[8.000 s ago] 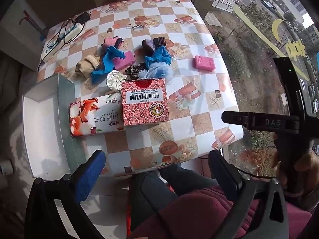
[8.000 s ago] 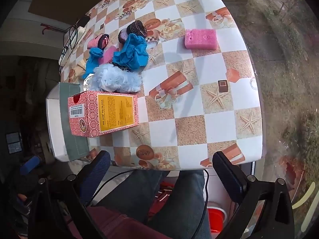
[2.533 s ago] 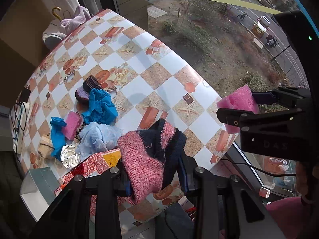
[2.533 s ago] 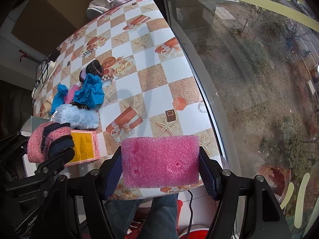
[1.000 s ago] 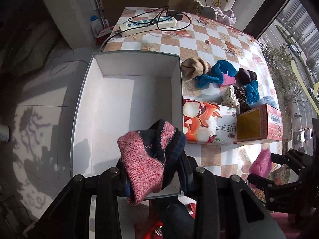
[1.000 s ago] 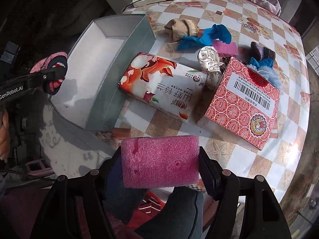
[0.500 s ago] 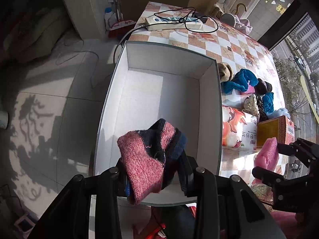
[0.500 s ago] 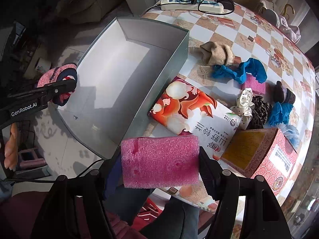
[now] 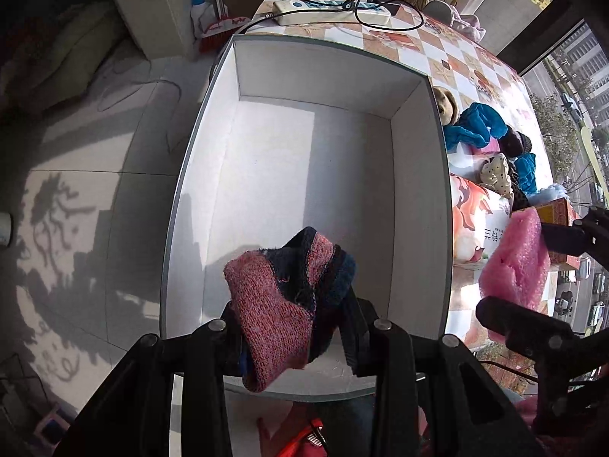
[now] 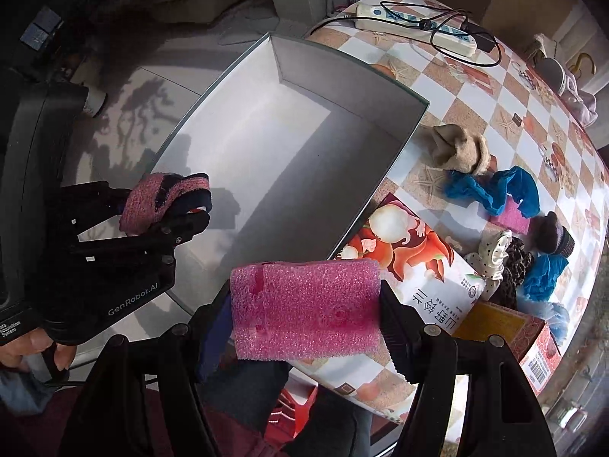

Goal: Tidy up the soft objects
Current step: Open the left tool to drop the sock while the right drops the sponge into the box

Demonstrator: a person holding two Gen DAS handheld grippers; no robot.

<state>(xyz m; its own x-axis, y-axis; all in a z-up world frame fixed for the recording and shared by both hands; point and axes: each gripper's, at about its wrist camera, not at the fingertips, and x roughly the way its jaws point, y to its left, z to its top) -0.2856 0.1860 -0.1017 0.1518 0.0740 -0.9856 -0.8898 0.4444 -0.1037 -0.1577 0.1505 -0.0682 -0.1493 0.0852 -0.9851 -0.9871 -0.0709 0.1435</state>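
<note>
My left gripper (image 9: 291,327) is shut on a pink and navy knitted sock (image 9: 281,289) and holds it above the near end of the white box (image 9: 415,205); the sock also shows in the right wrist view (image 10: 163,194). My right gripper (image 10: 306,316) is shut on a pink foam sponge (image 10: 306,314), held above the box's near right corner; the sponge also shows in the left wrist view (image 9: 517,262). Nothing lies in the box (image 10: 392,156).
On the checkered table (image 10: 506,87) lie a tan sock (image 10: 460,150), blue cloths (image 10: 495,186), a dark sock (image 10: 553,238), a spotted scrunchie (image 10: 493,257), a fox-print box (image 10: 411,262), a red box (image 10: 529,339) and a power strip (image 10: 415,24). Tiled floor lies left of the box.
Both grippers have moved further over the white box, which now fills more of both views. Both still hold their objects.
</note>
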